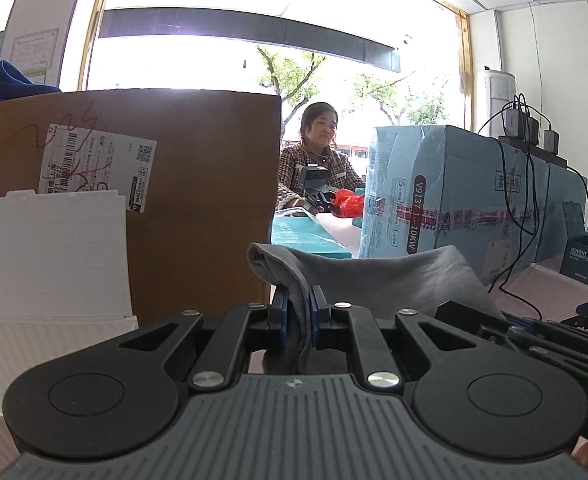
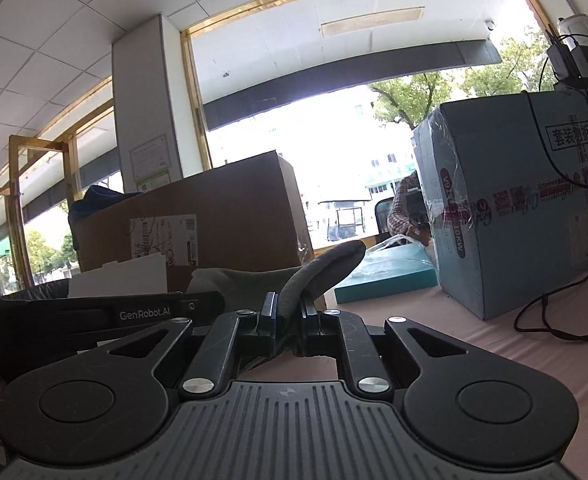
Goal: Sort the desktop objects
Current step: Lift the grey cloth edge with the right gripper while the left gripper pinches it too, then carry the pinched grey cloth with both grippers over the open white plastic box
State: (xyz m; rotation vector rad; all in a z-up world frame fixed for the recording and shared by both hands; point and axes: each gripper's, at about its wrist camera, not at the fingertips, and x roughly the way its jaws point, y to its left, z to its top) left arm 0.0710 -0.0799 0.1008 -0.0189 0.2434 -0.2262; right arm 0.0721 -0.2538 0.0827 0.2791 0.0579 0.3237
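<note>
A grey cloth hangs stretched between two hand-held grippers just above a pink table. The left hand-held gripper is clenched on one folded edge of the cloth, blue pads pressing the fabric from both sides; the right hand-held gripper is likewise clamped on another part of the same cloth, a loose fold rising toward 1 o'clock from its jaws.

In the left wrist view, a brown cardboard box stands at 10 o'clock with a white foam sheet leaning in front of it, a light-blue carton at 2 o'clock, and a flat teal box between them. A person works at the far end of the table.

The cloth looks light, limp and soft: it drapes and creases wherever it is unsupported, so it will likely sag and slide unless pinched through a doubled edge or corner, as both grips are now. Whether it is being lifted for folding or carried for setting down, the views do not settle.
</note>
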